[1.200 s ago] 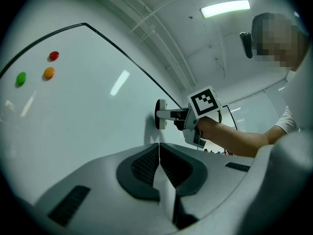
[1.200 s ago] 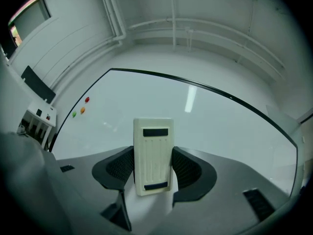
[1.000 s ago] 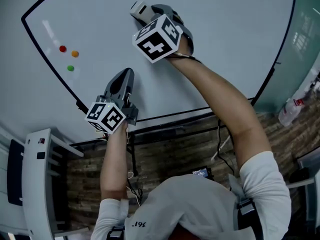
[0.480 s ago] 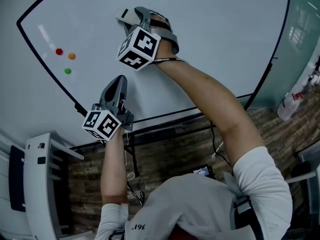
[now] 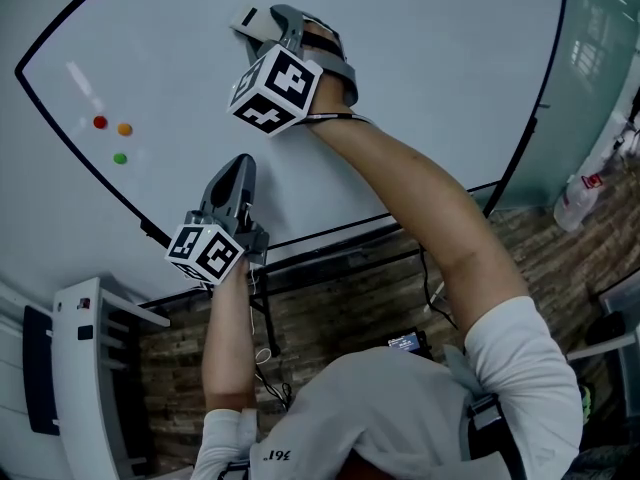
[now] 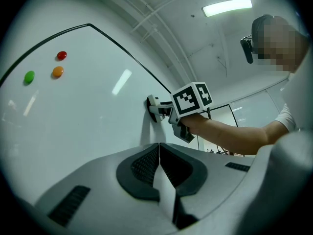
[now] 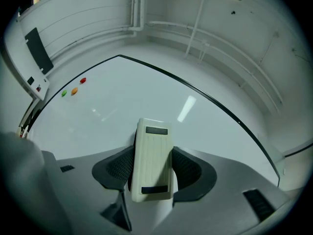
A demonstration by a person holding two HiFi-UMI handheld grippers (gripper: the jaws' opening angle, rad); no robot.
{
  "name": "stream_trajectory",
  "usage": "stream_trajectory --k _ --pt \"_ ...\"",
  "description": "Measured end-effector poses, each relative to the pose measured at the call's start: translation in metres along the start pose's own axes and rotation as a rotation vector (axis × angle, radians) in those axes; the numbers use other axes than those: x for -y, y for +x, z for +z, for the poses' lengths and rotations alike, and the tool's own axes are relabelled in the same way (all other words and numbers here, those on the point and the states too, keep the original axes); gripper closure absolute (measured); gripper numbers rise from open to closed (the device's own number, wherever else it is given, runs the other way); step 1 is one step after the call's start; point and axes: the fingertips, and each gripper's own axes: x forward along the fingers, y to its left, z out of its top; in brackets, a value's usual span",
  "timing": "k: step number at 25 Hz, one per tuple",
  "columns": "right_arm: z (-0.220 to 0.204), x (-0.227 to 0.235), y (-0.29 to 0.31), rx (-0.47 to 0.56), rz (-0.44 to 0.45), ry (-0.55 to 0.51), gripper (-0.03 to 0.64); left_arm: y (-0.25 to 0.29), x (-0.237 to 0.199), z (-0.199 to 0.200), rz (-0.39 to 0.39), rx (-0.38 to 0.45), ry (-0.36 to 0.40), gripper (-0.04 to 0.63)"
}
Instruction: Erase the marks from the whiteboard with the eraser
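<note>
cream eraser (image 7: 152, 159) flat against whiteboard (image 5: 420, 88)

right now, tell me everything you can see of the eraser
The eraser is a cream, ribbed, plastic-looking block with two dark rectangular insets near its ends. It sits lengthwise between the right gripper's dark textured fingers, which clamp its long sides. Its face appears to rest on the whiteboard.

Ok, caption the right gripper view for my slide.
Right gripper shut on the cream eraser, facing the whiteboard.
</note>
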Motion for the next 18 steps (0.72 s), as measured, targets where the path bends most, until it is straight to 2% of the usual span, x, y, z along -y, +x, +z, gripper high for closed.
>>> stream_trajectory --k 18 --pt "-0.058 0.098 -0.017 -0.032 -0.089 0.114 0.36 0.053 0.048 -0.022 -0.07 -0.036 -0.001 0.588"
